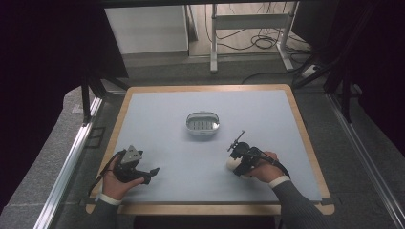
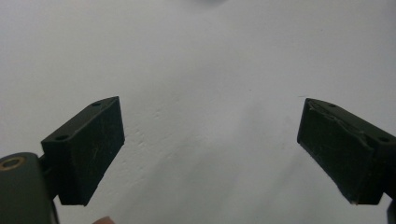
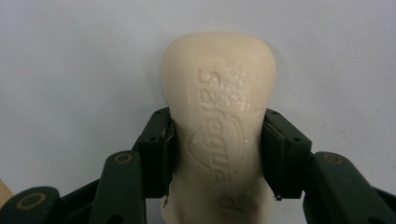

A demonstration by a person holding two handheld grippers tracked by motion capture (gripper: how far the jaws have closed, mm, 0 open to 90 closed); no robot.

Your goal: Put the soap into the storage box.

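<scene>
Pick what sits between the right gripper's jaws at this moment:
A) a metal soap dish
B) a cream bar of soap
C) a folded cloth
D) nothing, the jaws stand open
B: in the right gripper view, the right gripper has both pads pressed against the sides of the cream bar of soap, which bears embossed lettering.

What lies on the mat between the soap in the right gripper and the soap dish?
Nothing visible. The right gripper is clamped on the soap, and the mat between it and the soap dish is bare. The left gripper sits off to the side.
</scene>
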